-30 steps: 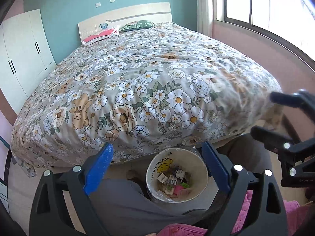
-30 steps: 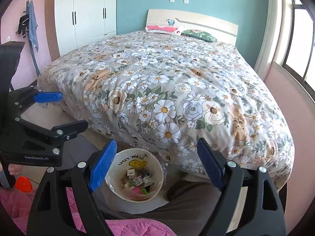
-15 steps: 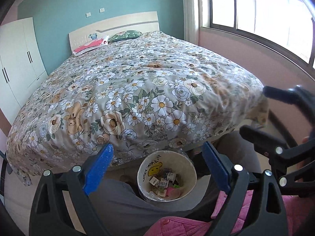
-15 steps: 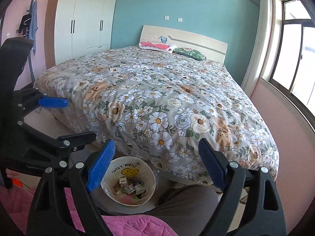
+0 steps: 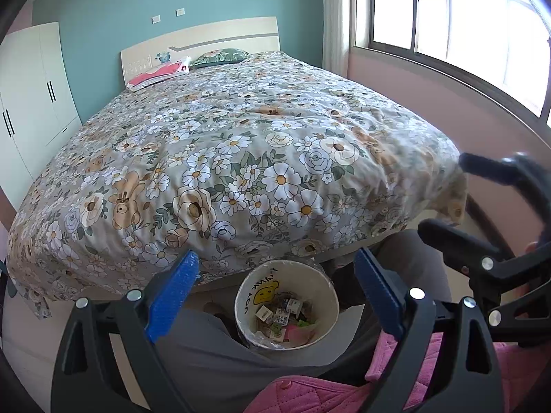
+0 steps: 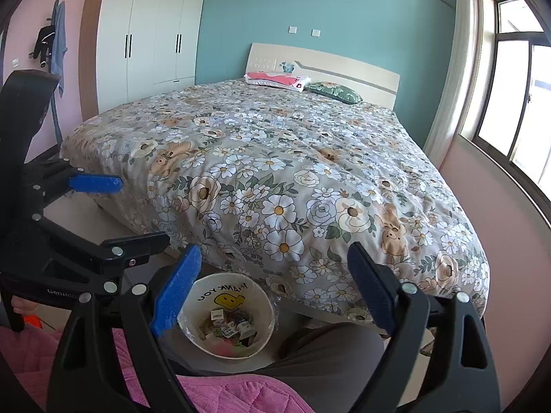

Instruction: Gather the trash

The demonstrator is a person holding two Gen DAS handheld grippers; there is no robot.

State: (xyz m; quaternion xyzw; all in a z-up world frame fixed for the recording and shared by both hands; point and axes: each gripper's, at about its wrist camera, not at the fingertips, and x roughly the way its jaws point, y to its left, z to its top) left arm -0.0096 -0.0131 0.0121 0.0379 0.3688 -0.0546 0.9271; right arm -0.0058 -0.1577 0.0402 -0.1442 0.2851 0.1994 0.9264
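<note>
I'm looking across a bedroom: a wide bed [image 5: 241, 158] under a floral duvet fills most of both views, with a pink pillow [image 6: 277, 78] and a green pillow [image 6: 334, 91] against the pale headboard [image 5: 206, 39]. Behind it is a teal wall; a white wardrobe [image 6: 148, 34] stands to one side and a window [image 5: 447, 27] to the other.

The trash bin [image 5: 286, 304], a cream bucket with a yellow smiley printed inside, sits on the floor at the foot of the bed, between the operator's grey-trousered legs [image 5: 213, 354]. It holds small wrappers and paper scraps; I can't make out individual pieces.

My left gripper [image 5: 275, 296] has its blue-padded jaws spread wide with nothing between them. My right gripper [image 6: 273, 292] is likewise spread wide and holds nothing. Each shows at the edge of the other's view, partly cut off. Pink quilted fabric [image 6: 224, 395] covers the bottom of both views.
</note>
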